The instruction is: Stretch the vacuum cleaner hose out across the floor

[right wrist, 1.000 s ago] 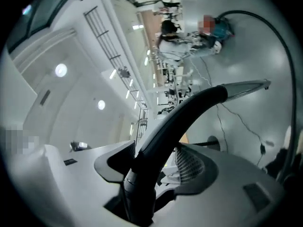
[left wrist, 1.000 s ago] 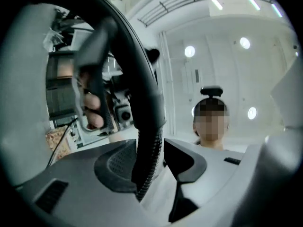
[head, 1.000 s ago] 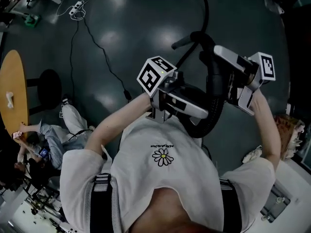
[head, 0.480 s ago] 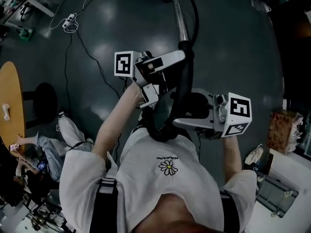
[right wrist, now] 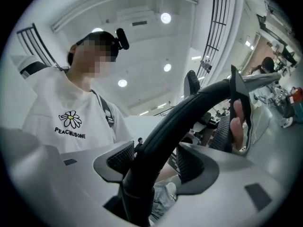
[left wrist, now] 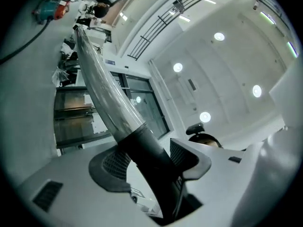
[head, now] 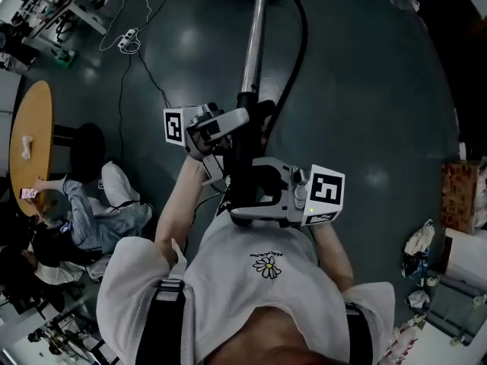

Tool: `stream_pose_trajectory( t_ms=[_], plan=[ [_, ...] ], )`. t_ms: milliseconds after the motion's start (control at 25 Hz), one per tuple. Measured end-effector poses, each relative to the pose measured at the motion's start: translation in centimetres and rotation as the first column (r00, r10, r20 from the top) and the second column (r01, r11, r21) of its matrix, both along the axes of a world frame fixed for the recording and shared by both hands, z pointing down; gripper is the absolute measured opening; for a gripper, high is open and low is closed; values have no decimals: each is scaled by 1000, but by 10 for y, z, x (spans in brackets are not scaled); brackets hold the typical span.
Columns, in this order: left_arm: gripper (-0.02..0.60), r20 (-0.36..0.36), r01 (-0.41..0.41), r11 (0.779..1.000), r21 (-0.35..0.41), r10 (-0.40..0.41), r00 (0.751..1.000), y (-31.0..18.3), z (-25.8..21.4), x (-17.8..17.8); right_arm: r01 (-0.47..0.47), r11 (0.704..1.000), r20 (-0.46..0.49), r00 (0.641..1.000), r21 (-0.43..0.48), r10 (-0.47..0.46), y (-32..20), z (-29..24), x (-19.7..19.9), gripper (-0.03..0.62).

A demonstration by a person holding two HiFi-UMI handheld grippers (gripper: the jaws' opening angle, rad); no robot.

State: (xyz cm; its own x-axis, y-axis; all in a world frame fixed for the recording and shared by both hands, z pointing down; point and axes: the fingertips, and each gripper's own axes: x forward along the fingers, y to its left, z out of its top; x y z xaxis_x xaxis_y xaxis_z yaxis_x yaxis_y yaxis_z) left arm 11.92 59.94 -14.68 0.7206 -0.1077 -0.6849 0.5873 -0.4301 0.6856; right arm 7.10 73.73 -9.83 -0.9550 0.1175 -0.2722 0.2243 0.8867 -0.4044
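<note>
Loosely, left hand-held gripper (left wrist: 147,159) and right hand-held gripper (right wrist: 155,160), jaws just opening, straddle hose (head: 302,42) beside person (head: 91,215).

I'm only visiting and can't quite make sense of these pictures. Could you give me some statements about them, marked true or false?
The metal tube points away from the person in the white shirt. True.
Someone sits by the orange table. True.
The black hose is coiled on the orange table. False: it arcs beside the tube.
The left gripper has nothing between its jaws. False: the tube's black collar stands between them; they have just been opening.
That shirt is plain. False: it bears a daisy.
</note>
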Motion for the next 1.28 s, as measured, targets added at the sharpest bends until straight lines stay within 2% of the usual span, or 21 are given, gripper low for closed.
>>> stream_pose_trajectory(
  t_ms=[120, 200, 280, 360, 440, 560, 680, 720, 760, 800, 840, 880, 920, 960, 1000, 1080, 1160, 1200, 1280],
  plan=[
    [258, -5, -21, 993, 118, 22, 1000, 55, -31, 8, 65, 997, 63, 996, 51, -68, 51, -29, 12, 264],
    [258, 44, -36, 980, 197, 28, 999, 86, -46, 16, 69, 992, 68, 995, 107, -76, 78, -41, 18, 264],
    [258, 100, -55, 959, 277, 28, 995, 117, -56, 23, 59, 982, 31, 997, 178, -66, 102, -47, 18, 264],
    [258, 155, -69, 937, 343, 15, 988, 142, -59, 31, 85, 963, -61, 996, 257, -71, 123, -39, 17, 262],
    [258, 232, -93, 917, 388, 0, 973, 167, -54, 42, 161, 939, -194, 975, 305, -104, 147, -22, 16, 262],
    [258, 326, -146, 892, 428, -2, 946, 200, -42, 54, 255, 919, -366, 920, 299, -136, 175, 2, 10, 262],
    [258, 357, -167, 878, 448, -5, 934, 232, -29, 58, 315, 906, -465, 871, 283, -158, 205, 18, 7, 262],
    [258, 355, -171, 874, 456, -2, 935, 240, -28, 59, 294, 913, -460, 877, 284, -140, 210, 17, 10, 262],
    [258, 351, -176, 867, 467, 2, 937, 247, -27, 60, 225, 935, -409, 907, 275, -98, 210, 10, 18, 262],
    [258, 354, -186, 857, 480, 5, 935, 255, -27, 61, 101, 969, -304, 952, 223, -29, 204, -3, 34, 262],
    [258, 370, -201, 845, 496, 3, 929, 264, -24, 64, -47, 993, -163, 985, 104, 64, 191, -19, 58, 262],
    [258, 397, -217, 831, 512, -5, 918, 272, -20, 68, -154, 987, -22, 988, -56, 153, 175, -32, 85, 262],
    [258, 420, -226, 819, 527, -19, 907, 277, -15, 72, -180, 963, 91, 975, -200, 201, 162, -41, 108, 261],
    [257, 432, -225, 814, 535, -35, 901, 280, -12, 74, -142, 946, 166, 966, -291, 197, 154, -44, 121, 261],
    [255, 432, -214, 816, 537, -49, 901, 281, -10, 74, -83, 938, 204, 966, -336, 158, 151, -45, 125, 261],
    [247, 420, -186, 829, 528, -65, 905, 278, -9, 71, 18, 930, 202, 977, -368, 61, 148, -46, 121, 261],
    [247, 416, -177, 838, 517, -65, 907, 273, -12, 71, 53, 929, 139, 990, -365, -2, 145, -51, 120, 261],
    [247, 414, -175, 841, 513, -64, 908, 268, -15, 72, 31, 939, 88, 996, -341, -1, 141, -53, 121, 261],
    [247, 404, -146, 851, 504, -83, 911, 253, -18, 69, -92, 963, -25, 996, -253, 89, 126, -54, 126, 261]
  ],
)
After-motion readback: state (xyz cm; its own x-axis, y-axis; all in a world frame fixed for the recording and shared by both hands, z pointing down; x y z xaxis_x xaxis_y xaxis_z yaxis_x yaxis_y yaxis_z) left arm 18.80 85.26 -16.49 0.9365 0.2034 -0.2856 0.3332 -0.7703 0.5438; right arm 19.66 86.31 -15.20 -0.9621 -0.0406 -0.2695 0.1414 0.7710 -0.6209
